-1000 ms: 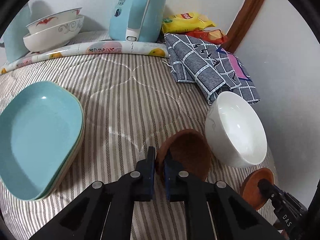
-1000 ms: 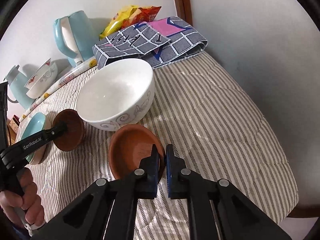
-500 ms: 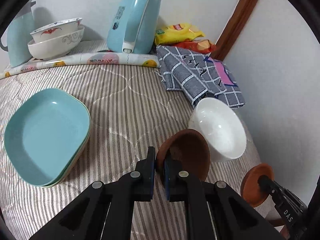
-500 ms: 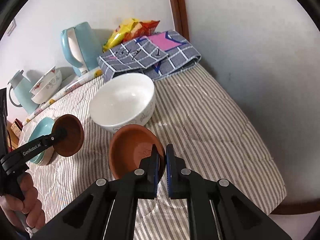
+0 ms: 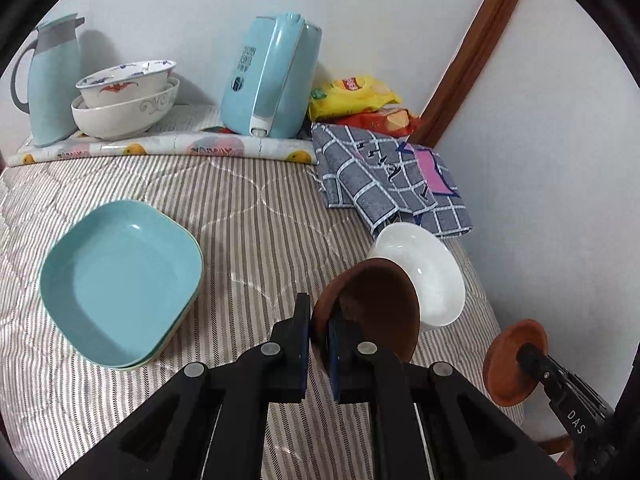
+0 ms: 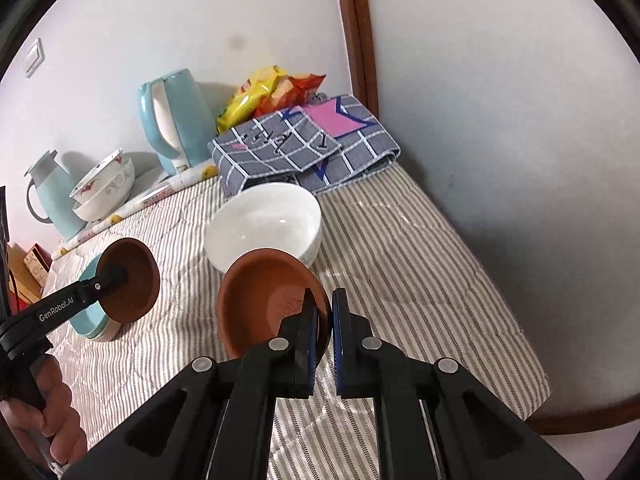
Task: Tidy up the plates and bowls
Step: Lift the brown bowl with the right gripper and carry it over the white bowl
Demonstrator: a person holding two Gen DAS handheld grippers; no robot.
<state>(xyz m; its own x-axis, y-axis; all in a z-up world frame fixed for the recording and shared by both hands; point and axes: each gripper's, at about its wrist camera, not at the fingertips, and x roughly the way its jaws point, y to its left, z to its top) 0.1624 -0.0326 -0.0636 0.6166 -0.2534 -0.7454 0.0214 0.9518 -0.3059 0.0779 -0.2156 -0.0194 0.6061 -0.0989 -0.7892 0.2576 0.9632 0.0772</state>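
Observation:
My left gripper (image 5: 319, 322) is shut on the rim of a dark brown bowl (image 5: 380, 308), held above the striped table; it also shows in the right wrist view (image 6: 134, 280). My right gripper (image 6: 323, 316) is shut on the rim of a terracotta saucer (image 6: 268, 300), seen at lower right in the left wrist view (image 5: 512, 364). A white bowl (image 6: 264, 224) stands on the table just beyond both. Stacked light-blue plates (image 5: 120, 280) lie at the left. Two stacked patterned bowls (image 5: 126, 100) stand at the back left.
A blue kettle (image 5: 272, 76), a blue jug (image 5: 48, 80), snack bags (image 5: 356, 100) and a folded checked cloth (image 5: 392, 176) line the back by the wall. A rolled patterned mat (image 5: 160, 148) lies in front of them. The table's right edge (image 6: 532, 372) is close to the wall.
Both grippers have risen and pulled back with their dishes. The white bowl and blue plates look smaller and farther away.

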